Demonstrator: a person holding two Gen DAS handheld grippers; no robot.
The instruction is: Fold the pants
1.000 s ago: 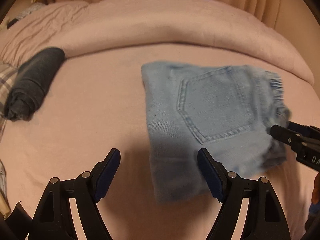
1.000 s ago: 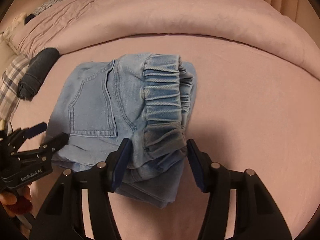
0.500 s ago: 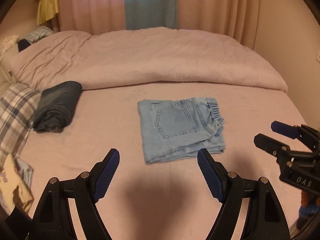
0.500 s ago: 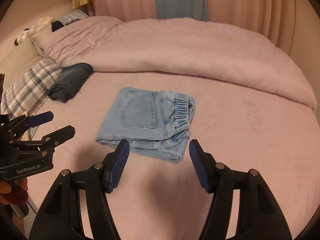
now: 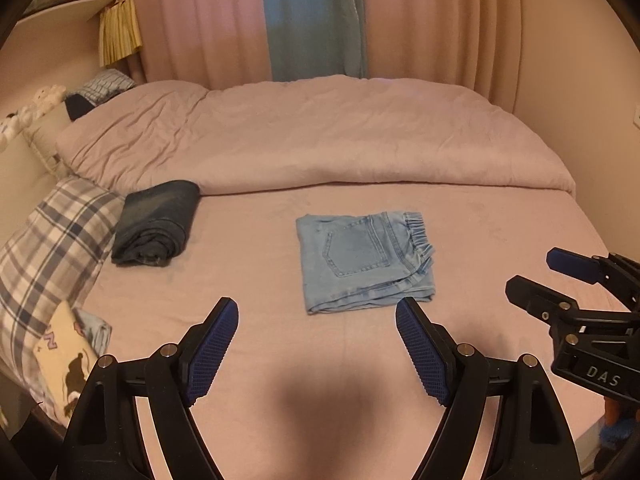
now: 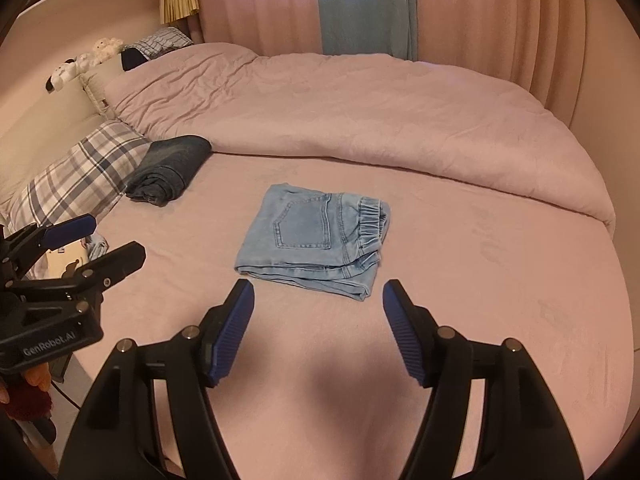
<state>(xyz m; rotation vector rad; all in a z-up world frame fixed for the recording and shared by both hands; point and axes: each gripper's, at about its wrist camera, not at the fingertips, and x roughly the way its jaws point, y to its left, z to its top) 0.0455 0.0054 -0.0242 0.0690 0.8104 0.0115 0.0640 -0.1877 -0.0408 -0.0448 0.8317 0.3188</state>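
Pants [image 5: 362, 260] folded flat mid-bed [image 5: 240, 280], job looks done | left tongs [image 5: 316, 346] wide, empty | right tongs [image 6: 318, 328] opening, empty, near pants

So the folded pants [image 5: 366, 262] sit flat on the bed [image 5: 248, 280] about dead centre, with the bunched-up duvet [image 5: 320, 136] behind them at 12 o'clock and a rolled-up garment [image 5: 158, 230] well off at 9 to 10 o'clock, right next to a pillow [image 5: 52, 248] at the bed's edge. Both tools hang at the 6 o'clock side clear of the pants, left tool [image 5: 316, 344] and right tool [image 6: 318, 328] side by side, nothing between their fingers, and the right one's jaws are opening.
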